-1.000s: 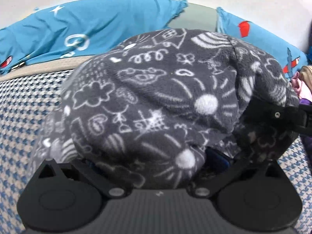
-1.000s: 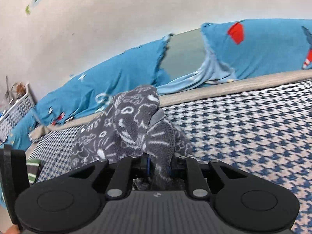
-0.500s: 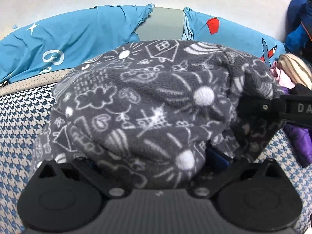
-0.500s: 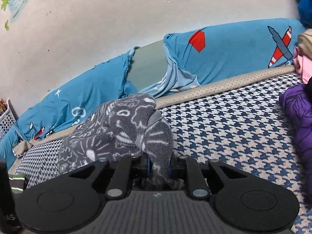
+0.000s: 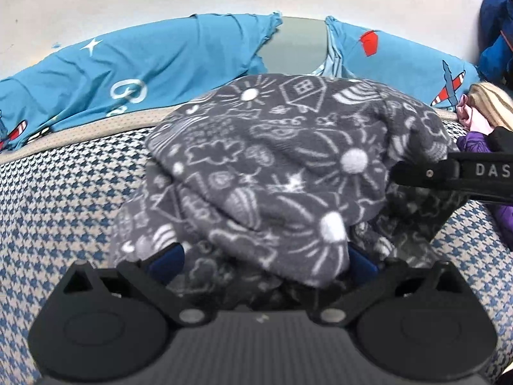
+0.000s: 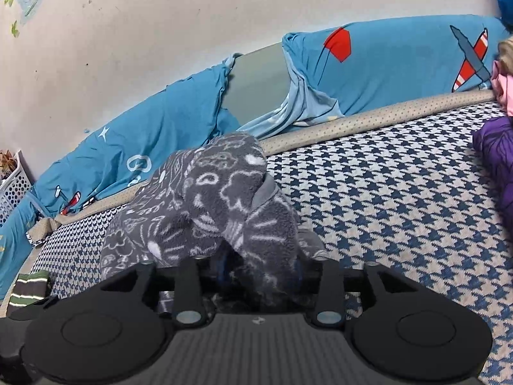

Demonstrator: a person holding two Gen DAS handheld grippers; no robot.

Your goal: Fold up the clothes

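A grey fleece garment (image 5: 282, 166) with white doodles is heaped on the houndstooth bed cover (image 5: 64, 199). My left gripper (image 5: 263, 261) is pushed in beneath it. Its blue pads (image 5: 166, 261) stand wide apart, and a loose fold hangs between them. My right gripper (image 6: 259, 266) has a thick fold of the same garment (image 6: 224, 199) between its fingers, and its jaws are opening. The cloth still fills the gap there. A finger of the right gripper (image 5: 449, 176) reaches into the garment's right side in the left wrist view.
Blue pillows with plane prints (image 6: 400, 64) line the wall behind the bed. A purple garment (image 6: 493, 166) and pink and tan clothes (image 5: 481, 109) lie on the right. A striped folded cloth (image 6: 29, 288) and a white basket (image 6: 12, 186) sit at the left.
The right gripper's jaws have spread apart around the fold they were pinching. The garment has sagged in the left wrist view, baring the blue pads. Both views have shifted along the bed.
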